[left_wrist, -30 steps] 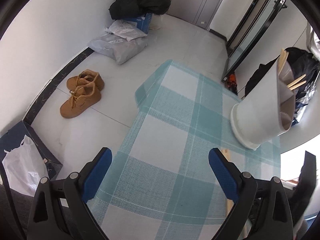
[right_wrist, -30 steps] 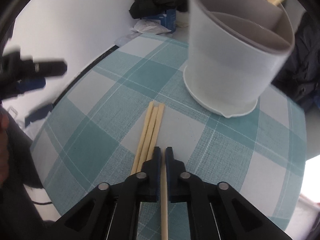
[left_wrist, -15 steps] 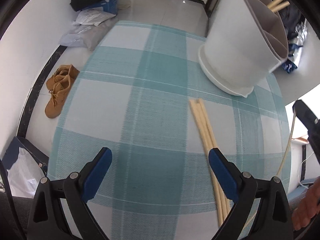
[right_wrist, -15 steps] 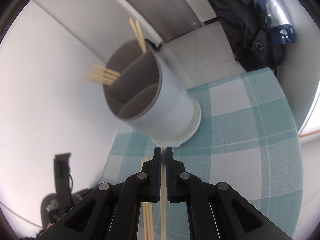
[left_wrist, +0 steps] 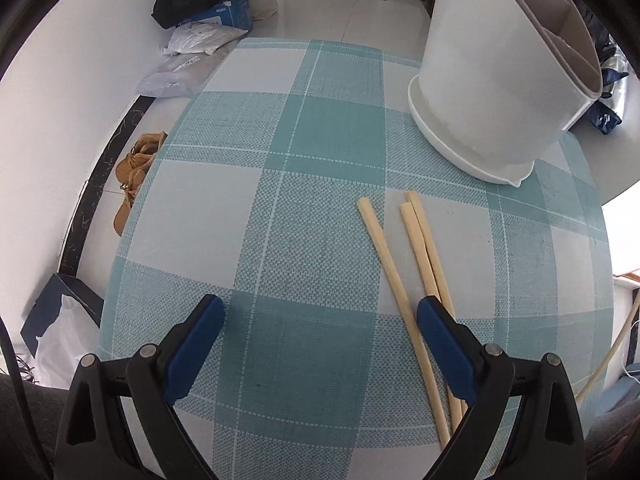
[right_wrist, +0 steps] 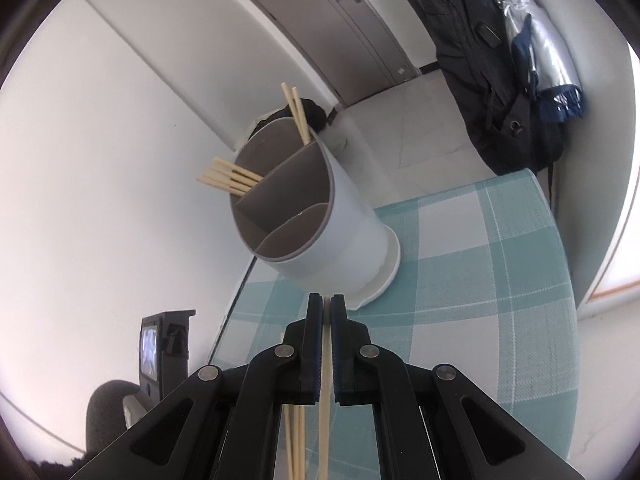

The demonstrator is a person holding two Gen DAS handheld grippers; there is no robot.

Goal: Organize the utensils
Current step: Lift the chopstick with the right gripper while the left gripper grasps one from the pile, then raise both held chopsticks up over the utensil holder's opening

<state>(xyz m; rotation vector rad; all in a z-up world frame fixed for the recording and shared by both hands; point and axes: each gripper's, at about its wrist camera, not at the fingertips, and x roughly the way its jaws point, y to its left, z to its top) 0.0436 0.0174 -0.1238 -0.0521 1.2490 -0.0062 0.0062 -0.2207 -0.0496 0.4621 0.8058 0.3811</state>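
Note:
A white utensil holder (right_wrist: 320,220) with grey dividers stands on the teal checked tablecloth (right_wrist: 480,280); several wooden chopsticks (right_wrist: 232,176) stick out of its far compartments. My right gripper (right_wrist: 326,304) is shut on one chopstick (right_wrist: 325,400), raised above the table and aimed at the holder's base. In the left wrist view the holder (left_wrist: 492,80) is at the upper right. Three chopsticks (left_wrist: 404,280) lie loose on the cloth below it. My left gripper (left_wrist: 320,312) hangs open over the cloth, its right finger (left_wrist: 440,340) over the loose chopsticks, nothing between the pads.
Brown shoes (left_wrist: 134,164), plastic bags (left_wrist: 192,48) and a dark bundle lie on the floor left of the table. A dark jacket (right_wrist: 492,60) hangs at the right. A small black device (right_wrist: 164,344) stands off the table's left edge.
My right gripper has lifted the chopstick off the table and rolled, so the holder now shows farther off and tilted. My left gripper swung in over the table toward the loose chopsticks.

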